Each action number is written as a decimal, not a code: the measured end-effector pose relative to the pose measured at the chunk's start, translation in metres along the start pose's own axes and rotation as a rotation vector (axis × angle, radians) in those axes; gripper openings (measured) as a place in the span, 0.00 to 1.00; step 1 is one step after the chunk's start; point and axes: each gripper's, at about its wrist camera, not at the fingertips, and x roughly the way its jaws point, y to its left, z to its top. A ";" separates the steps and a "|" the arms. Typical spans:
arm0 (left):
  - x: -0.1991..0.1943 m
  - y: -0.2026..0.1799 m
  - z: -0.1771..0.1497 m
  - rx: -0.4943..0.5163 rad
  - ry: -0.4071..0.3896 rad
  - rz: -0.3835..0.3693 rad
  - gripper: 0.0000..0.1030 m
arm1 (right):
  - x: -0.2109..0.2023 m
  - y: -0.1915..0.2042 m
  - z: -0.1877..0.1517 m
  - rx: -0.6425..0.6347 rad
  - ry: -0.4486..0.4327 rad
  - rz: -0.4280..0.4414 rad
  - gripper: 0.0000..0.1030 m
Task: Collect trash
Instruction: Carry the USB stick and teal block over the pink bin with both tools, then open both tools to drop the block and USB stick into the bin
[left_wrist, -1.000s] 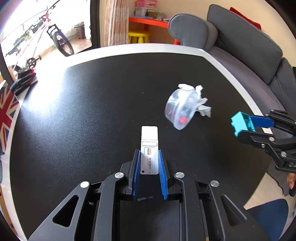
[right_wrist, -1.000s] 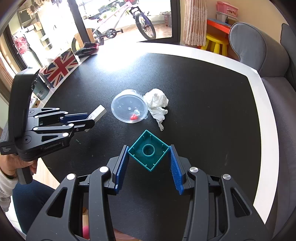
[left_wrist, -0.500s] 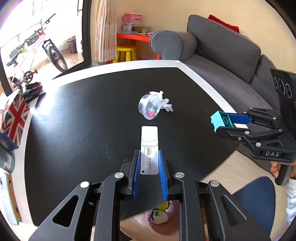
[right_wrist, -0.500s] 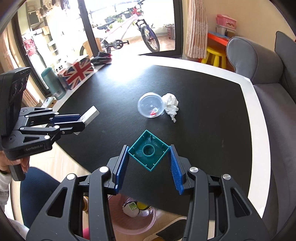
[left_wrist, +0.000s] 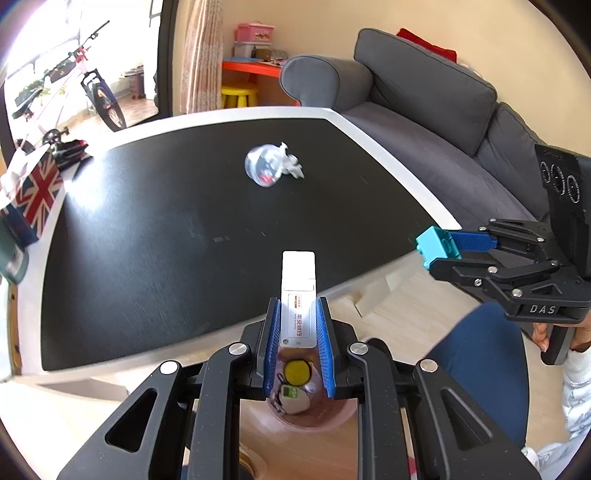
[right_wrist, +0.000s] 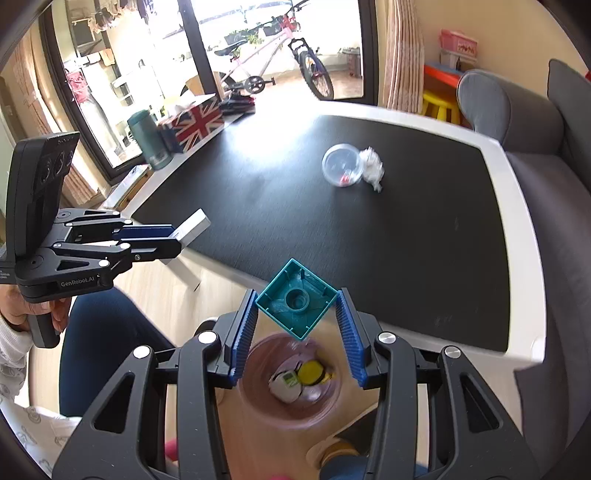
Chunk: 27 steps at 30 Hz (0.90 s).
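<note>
Holding both items over the pink bin (right_wrist: 255, 391) for dropping: left gripper (left_wrist: 297, 328) clamps the white card (left_wrist: 298, 291), right gripper (right_wrist: 295, 314) pinches the teal block (right_wrist: 297, 297); cup and tissue (right_wrist: 371, 168) remain on the table (right_wrist: 406, 240)

- Pink bin (right_wrist: 291, 373) on the floor sits wide open, straight below both grippers.
- Table edge (left_wrist: 369, 280) is just ahead.
- Only the plastic cup (right_wrist: 341, 168) and crumpled tissue (right_wrist: 372, 168) clutter the tabletop.
</note>
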 end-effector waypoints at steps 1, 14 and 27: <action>0.001 -0.002 -0.004 0.000 0.009 -0.004 0.19 | 0.000 0.001 -0.004 0.004 0.005 0.003 0.42; 0.008 -0.016 -0.046 -0.032 0.078 -0.062 0.19 | 0.016 0.009 -0.045 0.033 0.083 0.044 0.42; 0.006 -0.015 -0.045 -0.032 0.077 -0.071 0.19 | 0.021 0.013 -0.043 0.032 0.085 0.091 0.47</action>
